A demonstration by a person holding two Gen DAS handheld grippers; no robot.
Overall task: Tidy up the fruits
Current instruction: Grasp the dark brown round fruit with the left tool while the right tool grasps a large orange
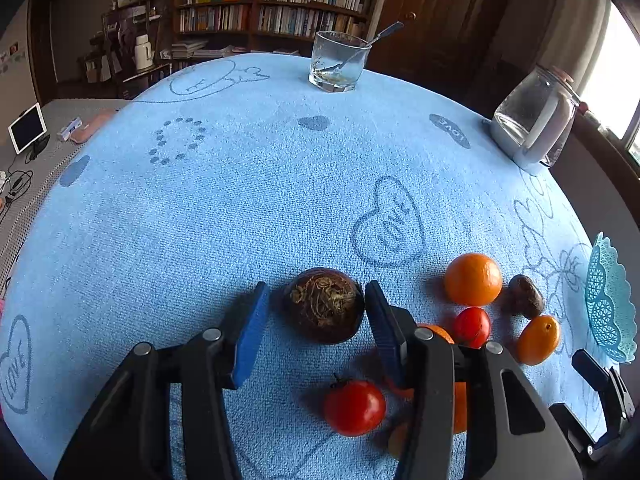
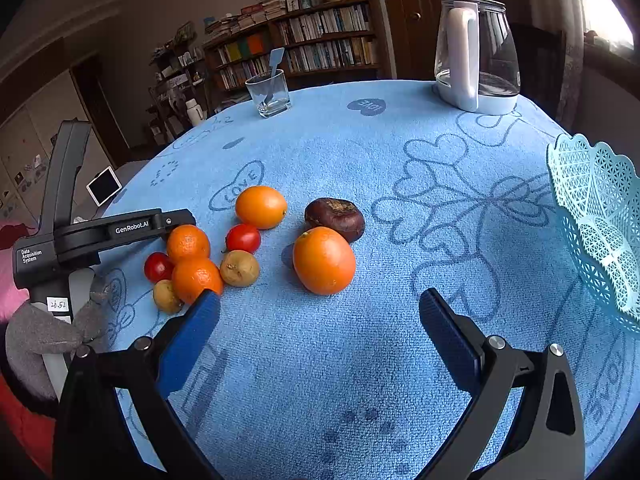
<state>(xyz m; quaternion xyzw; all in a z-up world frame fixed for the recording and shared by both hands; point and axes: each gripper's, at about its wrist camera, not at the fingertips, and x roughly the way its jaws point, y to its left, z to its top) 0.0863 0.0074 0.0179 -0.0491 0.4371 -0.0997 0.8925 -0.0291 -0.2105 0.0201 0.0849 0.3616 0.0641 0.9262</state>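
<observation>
My left gripper (image 1: 316,312) is open, its blue pads on either side of a dark brown round fruit (image 1: 324,306) lying on the blue cloth; the right pad is almost touching it. A red tomato (image 1: 354,407) lies just below. Right of it are an orange (image 1: 473,279), a small tomato (image 1: 472,326), a dark chestnut-like fruit (image 1: 525,296) and a small orange (image 1: 538,340). My right gripper (image 2: 319,312) is open and empty, just short of a big orange (image 2: 324,260) and a dark brown fruit (image 2: 335,218). The turquoise lattice basket (image 2: 600,220) stands at the right.
More oranges (image 2: 188,244), tomatoes (image 2: 243,238) and brownish fruits (image 2: 239,268) cluster at the left beside the left gripper's body (image 2: 104,236). A glass with a spoon (image 1: 338,62) and a glass kettle (image 1: 532,120) stand at the table's far edge.
</observation>
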